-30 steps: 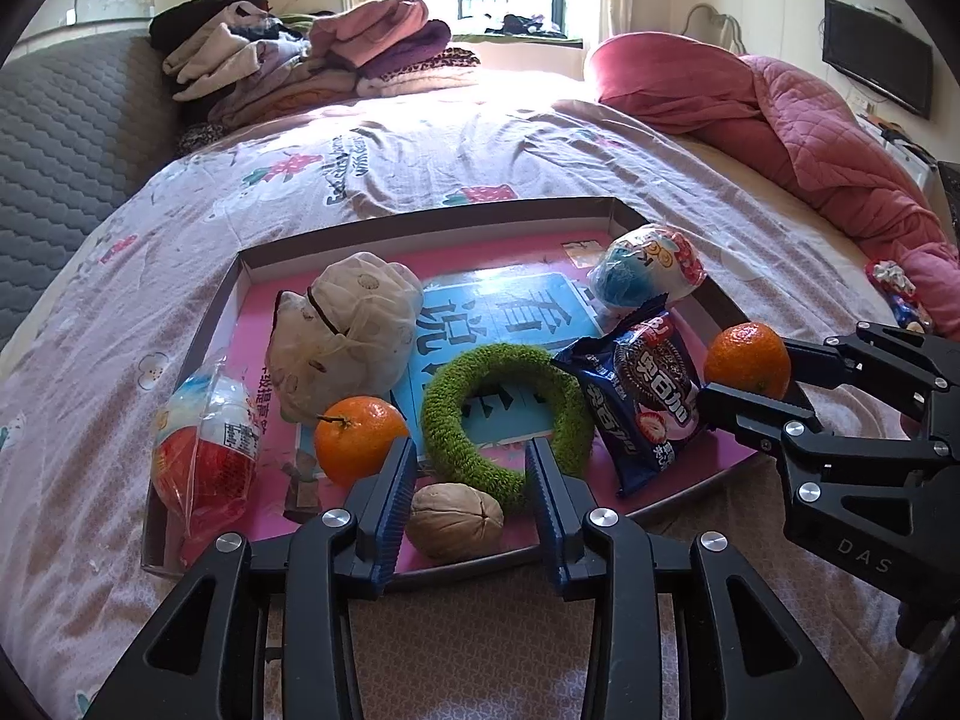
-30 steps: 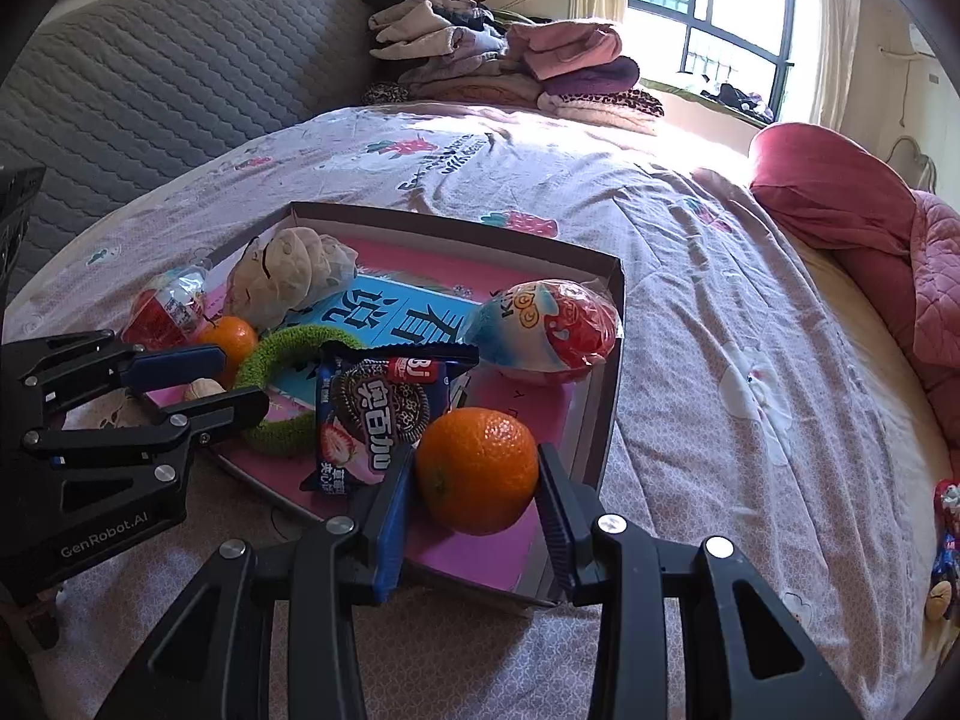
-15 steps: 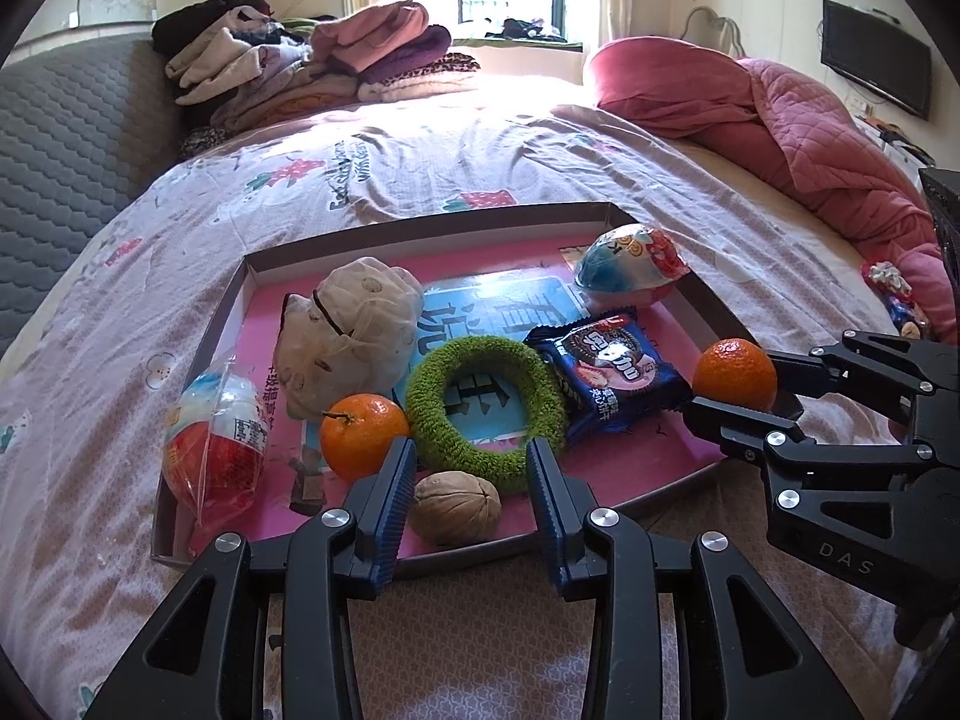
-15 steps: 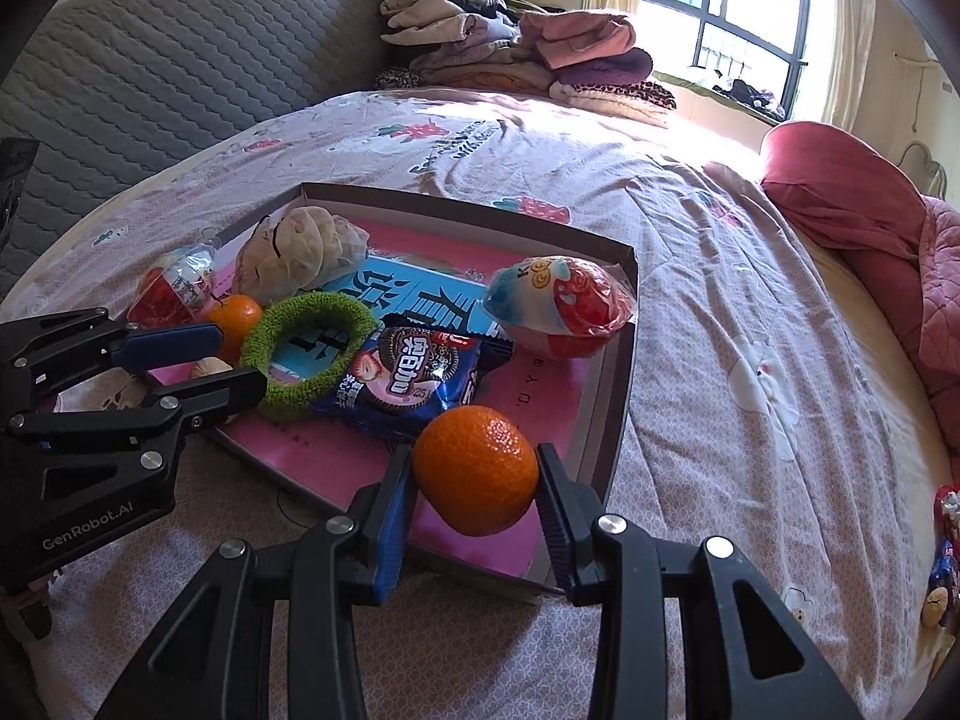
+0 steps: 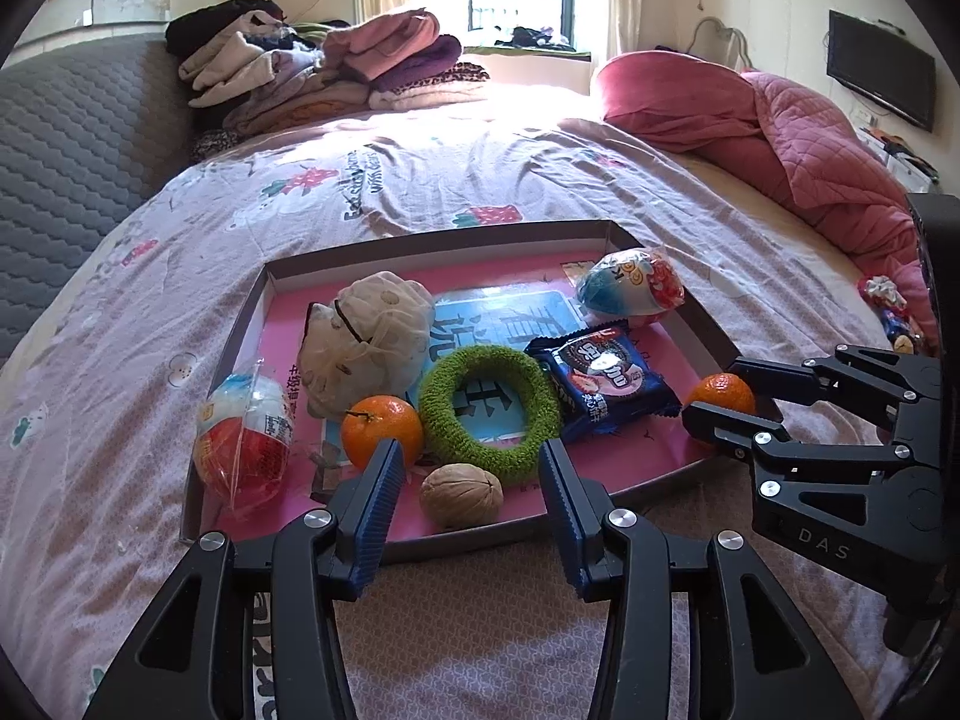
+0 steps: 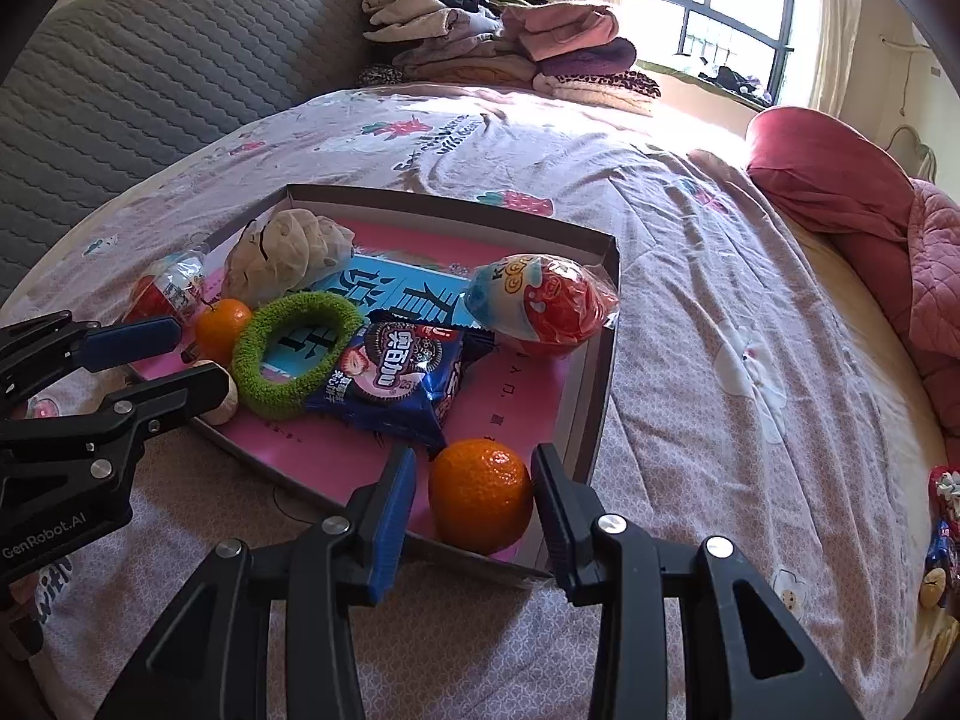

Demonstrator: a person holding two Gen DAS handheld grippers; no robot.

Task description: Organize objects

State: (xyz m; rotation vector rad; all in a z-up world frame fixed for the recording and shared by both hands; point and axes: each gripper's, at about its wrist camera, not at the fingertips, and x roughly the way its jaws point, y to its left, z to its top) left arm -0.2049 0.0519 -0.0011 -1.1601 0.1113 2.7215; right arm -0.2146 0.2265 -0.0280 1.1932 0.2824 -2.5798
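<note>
Two oranges [image 5: 381, 430] — one tray [image 5: 708, 333]

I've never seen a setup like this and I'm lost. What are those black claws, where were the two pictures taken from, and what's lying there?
A person holds a two-finger gripper in each hand, each with a camera looking along its fingers. One picture is from the left gripper, the other from the right gripper. On the bed lies a tray holding snacks, a green ring and fruit. The left jaws have just been opening, with the walnut loose between them. The right gripper straddles a mandarin, seemingly unsqueezed.
</note>
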